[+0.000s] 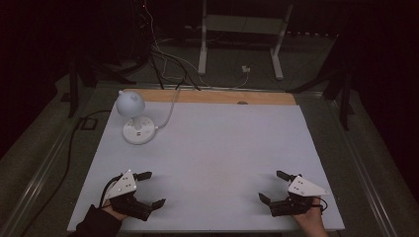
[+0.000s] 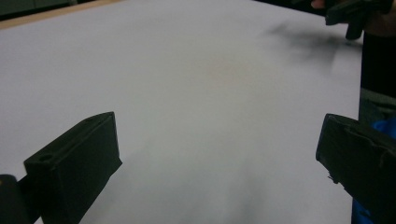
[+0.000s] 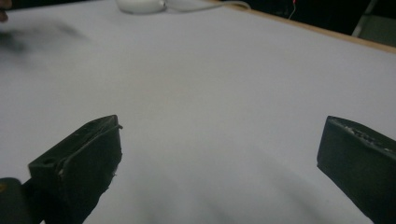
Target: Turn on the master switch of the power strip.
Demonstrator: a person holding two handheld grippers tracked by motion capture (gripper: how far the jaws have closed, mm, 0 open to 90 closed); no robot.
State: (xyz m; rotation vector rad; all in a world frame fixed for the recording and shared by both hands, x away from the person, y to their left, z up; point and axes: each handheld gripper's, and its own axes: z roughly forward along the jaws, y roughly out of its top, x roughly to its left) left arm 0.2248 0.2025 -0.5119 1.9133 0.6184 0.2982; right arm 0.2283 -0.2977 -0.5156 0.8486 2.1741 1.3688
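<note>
Sitting far-left on counter point(image 1: 212, 148), lamp point(image 1: 132, 118) is nearer left gripper point(image 1: 149, 189) than right gripper point(image 1: 273, 186); both jaws apart, empty

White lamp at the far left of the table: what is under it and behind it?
The lamp stands on the white table. Its round base hides the surface beneath. Behind it, its cord curves to the wooden strip.

So the table point(image 1: 212, 148) has a lamp point(image 1: 134, 118) sitting on it up around 11 o'clock, cord point(image 1: 170, 111) running off behind it over the far edge. Left gripper point(image 1: 149, 188) is at 7 o'clock near the front edge, right gripper point(image 1: 273, 186) at 5 o'clock, well apart.
</note>
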